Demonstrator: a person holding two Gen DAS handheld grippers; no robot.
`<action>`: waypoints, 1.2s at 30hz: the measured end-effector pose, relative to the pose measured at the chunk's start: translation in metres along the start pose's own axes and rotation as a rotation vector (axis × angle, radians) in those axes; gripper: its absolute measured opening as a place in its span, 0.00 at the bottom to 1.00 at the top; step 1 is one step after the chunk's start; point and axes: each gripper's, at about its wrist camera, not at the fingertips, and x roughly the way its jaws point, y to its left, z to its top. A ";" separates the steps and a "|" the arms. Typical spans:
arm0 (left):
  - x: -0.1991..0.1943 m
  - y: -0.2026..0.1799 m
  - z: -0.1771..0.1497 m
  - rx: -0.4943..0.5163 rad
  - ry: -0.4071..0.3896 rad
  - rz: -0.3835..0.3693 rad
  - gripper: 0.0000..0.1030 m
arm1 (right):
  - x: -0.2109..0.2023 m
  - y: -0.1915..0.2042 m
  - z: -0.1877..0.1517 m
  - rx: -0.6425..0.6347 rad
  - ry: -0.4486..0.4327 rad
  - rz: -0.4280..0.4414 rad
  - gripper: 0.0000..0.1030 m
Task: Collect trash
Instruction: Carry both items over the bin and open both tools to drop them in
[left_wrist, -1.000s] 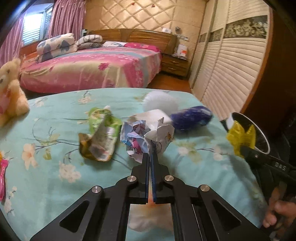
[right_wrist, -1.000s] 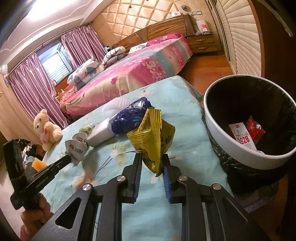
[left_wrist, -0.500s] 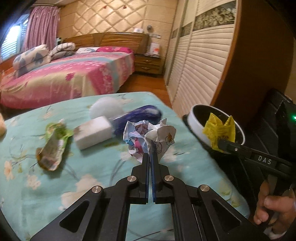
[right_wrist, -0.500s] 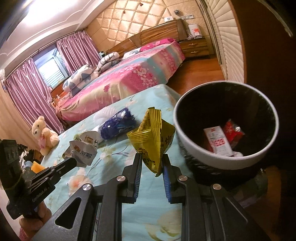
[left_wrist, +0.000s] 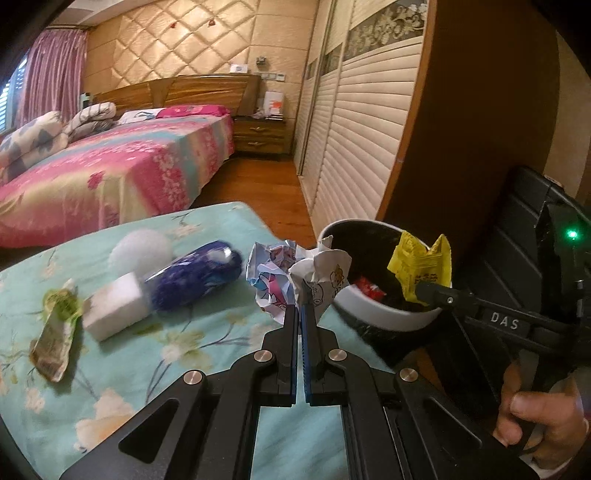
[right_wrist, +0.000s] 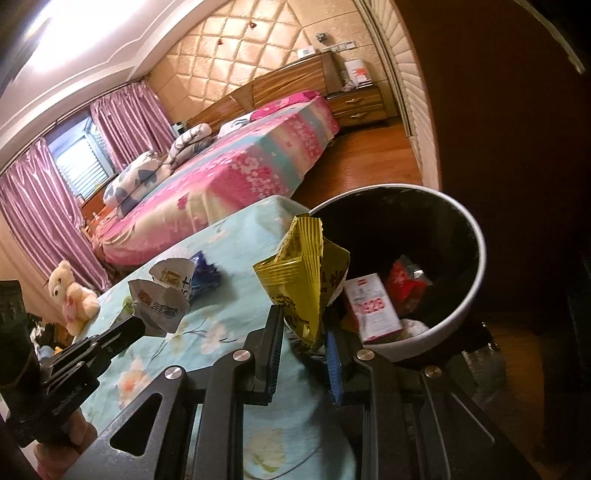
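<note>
Two pieces of trash are held at once: crumpled paper (left_wrist: 317, 271) is pinched in the closed left tongs (left_wrist: 303, 295), and a yellow wrapper (right_wrist: 304, 280) is clamped in the right tongs (right_wrist: 303, 332). Both are carried at the counter's edge, with the wrapper seen over the bin (right_wrist: 476, 273) rim in the left view and the paper just short of it.

Progress is judged partial. A red packet (right_wrist: 406, 282) and a white card (right_wrist: 373, 306) are already found inside the bin. Neither held item is yet released. Left on the counter (left_wrist: 184, 354) are a green pouch (left_wrist: 55, 332), a white block (left_wrist: 114, 314), a blue wrapper (left_wrist: 192, 277) and a white fluffy ball (left_wrist: 142, 249).

A teal floral cloth is noted on the counter. Beyond it, a pink bed (left_wrist: 110, 166), pink curtains (right_wrist: 44, 206), a quilted wall, slatted wardrobe doors and a wood floor are recorded. A teddy bear (right_wrist: 72, 295) is seated at the counter's far end.
</note>
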 end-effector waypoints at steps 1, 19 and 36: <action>0.004 -0.002 0.002 0.004 0.000 -0.006 0.00 | 0.000 -0.004 0.001 0.006 -0.003 -0.006 0.21; 0.062 -0.045 0.027 0.067 0.025 -0.048 0.00 | 0.009 -0.041 0.019 0.038 0.015 -0.055 0.21; 0.107 -0.068 0.039 0.074 0.084 -0.061 0.00 | 0.021 -0.058 0.028 0.054 0.057 -0.073 0.24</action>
